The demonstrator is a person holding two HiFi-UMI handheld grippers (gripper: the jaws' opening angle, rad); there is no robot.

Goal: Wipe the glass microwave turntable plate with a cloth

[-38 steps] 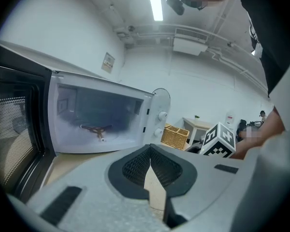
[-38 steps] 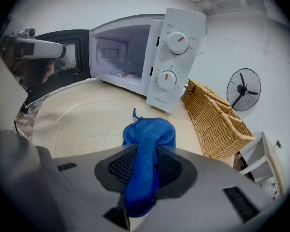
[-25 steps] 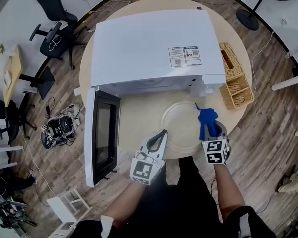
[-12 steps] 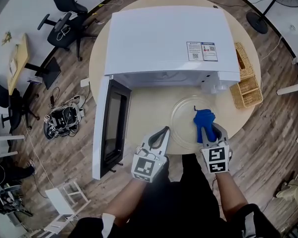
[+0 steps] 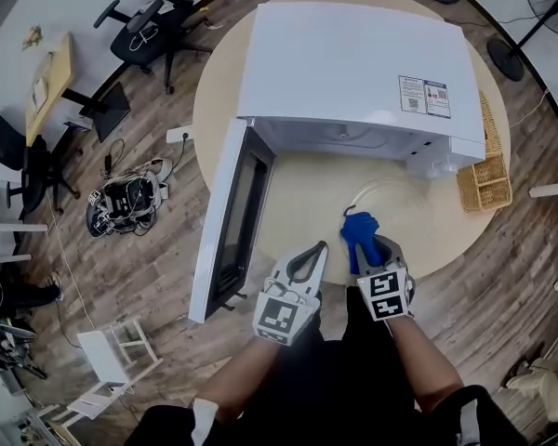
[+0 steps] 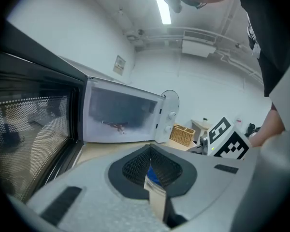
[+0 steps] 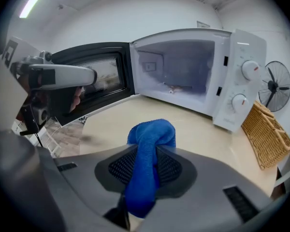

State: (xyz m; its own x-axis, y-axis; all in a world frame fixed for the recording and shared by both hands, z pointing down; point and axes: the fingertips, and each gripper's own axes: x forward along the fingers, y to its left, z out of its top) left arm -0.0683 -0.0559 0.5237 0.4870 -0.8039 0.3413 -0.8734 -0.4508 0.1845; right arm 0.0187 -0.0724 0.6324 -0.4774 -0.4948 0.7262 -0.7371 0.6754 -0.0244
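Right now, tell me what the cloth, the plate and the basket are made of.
The cloth: soft blue microfibre or terry by its look, fuzzy and bunching in folds.
The plate: clear glass, likely; the tabletop shows through it and its rim glints.
The basket: woven wicker or rattan, tan, matt, with a visible weave.

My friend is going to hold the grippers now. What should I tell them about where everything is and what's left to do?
Left gripper: jaws shut, nothing in them, held at the near edge of the round table.
Right gripper: jaws shut on the blue cloth, which pokes out ahead of them, by the near left rim of the glass turntable plate.
The plate lies flat on the table in front of the microwave, whose door is open.
Done: plate out, cloth gripped. How much is wiped cannot be told.
Left: probably rub the cloth across the whole plate.
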